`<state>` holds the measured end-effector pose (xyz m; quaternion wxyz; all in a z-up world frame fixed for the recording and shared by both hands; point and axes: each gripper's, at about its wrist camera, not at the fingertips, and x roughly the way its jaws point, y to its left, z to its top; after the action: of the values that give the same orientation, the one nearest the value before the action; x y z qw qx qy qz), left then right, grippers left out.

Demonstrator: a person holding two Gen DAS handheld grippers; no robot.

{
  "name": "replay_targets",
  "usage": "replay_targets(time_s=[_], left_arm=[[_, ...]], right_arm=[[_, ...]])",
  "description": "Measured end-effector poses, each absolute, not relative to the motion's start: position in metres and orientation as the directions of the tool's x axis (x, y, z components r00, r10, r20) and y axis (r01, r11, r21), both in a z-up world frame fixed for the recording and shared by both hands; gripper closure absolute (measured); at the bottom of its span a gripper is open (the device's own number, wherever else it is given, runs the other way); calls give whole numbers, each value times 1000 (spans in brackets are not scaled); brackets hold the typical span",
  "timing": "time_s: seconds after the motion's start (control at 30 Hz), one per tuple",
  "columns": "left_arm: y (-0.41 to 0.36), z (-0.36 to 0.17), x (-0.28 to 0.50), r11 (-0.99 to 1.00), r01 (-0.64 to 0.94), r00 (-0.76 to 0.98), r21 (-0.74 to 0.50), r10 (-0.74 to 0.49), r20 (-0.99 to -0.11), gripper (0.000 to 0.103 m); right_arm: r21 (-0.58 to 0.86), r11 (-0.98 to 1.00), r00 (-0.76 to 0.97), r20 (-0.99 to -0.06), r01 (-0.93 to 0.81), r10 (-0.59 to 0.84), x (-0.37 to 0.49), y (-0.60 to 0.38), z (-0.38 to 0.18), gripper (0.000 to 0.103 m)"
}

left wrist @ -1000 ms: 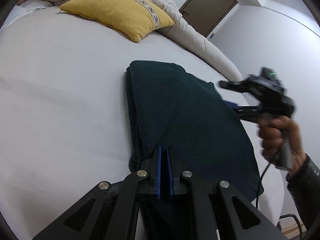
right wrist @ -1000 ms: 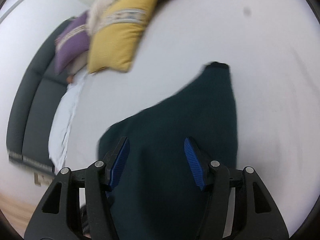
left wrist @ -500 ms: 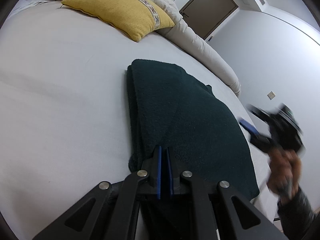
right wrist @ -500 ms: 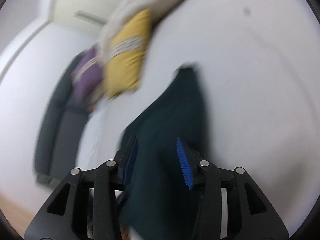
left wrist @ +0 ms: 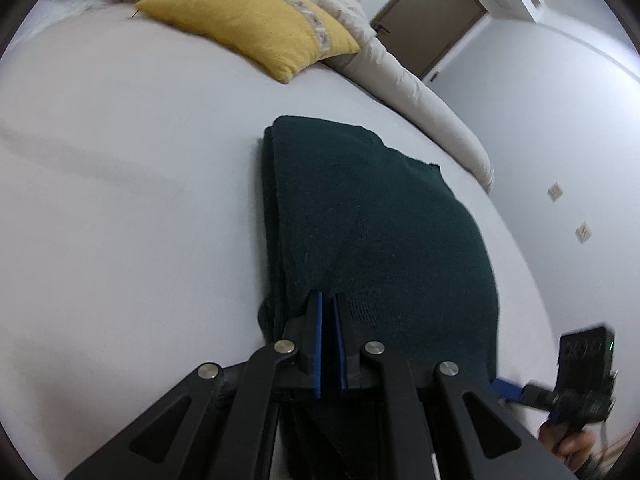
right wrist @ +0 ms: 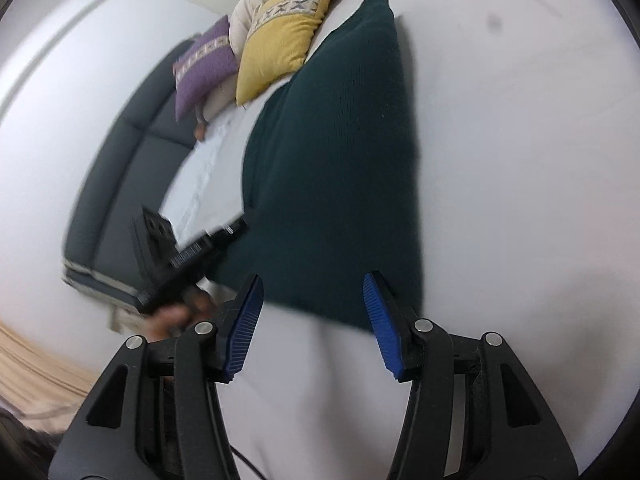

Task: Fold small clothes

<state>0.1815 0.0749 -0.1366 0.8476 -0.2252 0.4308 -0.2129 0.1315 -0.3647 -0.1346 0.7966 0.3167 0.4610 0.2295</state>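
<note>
One dark green garment (left wrist: 372,216), two cushions (right wrist: 280,32)

White bed (left wrist: 120,208), yellow cushion (left wrist: 256,28), brown door (left wrist: 432,28)

The right tongs (right wrist: 314,320) are now back off the dark green garment (right wrist: 336,152) at its near edge over bare white bed (right wrist: 520,160), jaws just reopened slightly around nothing, low beside the fabric's near corner.
</note>
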Motion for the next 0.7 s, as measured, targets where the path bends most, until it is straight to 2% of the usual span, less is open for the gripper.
replay_targets(time_s=[0.1, 0.13, 0.2, 0.23, 0.27, 0.33, 0.43, 0.5, 0.57, 0.7], left_arm=[[87, -131, 171, 789, 120, 533, -603, -563, -632, 90], [91, -126, 165, 795, 105, 533, -597, -552, -641, 90], [100, -115, 155, 813, 68, 548, -578, -515, -660, 72], [106, -109, 152, 816, 55, 565, -575, -500, -656, 52], [111, -103, 150, 816, 43, 585, -577, -488, -647, 44], [114, -94, 157, 801, 43, 590, -598, -504, -632, 41], [103, -89, 176, 813, 58, 563, -579, -506, -654, 28], [91, -94, 194, 827, 66, 535, -558, -501, -680, 28], [86, -105, 210, 826, 43, 505, -561, -503, -702, 28], [82, -132, 235, 787, -6, 443, -617, -551, -707, 29]], right_arm=[[641, 764, 467, -656, -72, 594, 115, -370, -125, 52], [597, 801, 472, -694, -47, 544, 113, -372, -122, 48], [527, 850, 502, -734, -3, 457, 106, -385, -114, 48], [539, 842, 522, -719, 2, 459, 106, -389, -111, 48], [555, 832, 543, -703, 15, 459, 106, -396, -108, 47], [588, 808, 577, -675, 41, 461, 115, -408, -101, 47], [632, 774, 586, -645, 48, 490, 143, -411, -98, 46], [659, 751, 586, -624, 38, 517, 166, -406, -100, 44], [682, 730, 577, -618, 55, 534, 184, -401, -105, 27], [718, 690, 536, -619, 89, 575, 226, -398, -126, 27]])
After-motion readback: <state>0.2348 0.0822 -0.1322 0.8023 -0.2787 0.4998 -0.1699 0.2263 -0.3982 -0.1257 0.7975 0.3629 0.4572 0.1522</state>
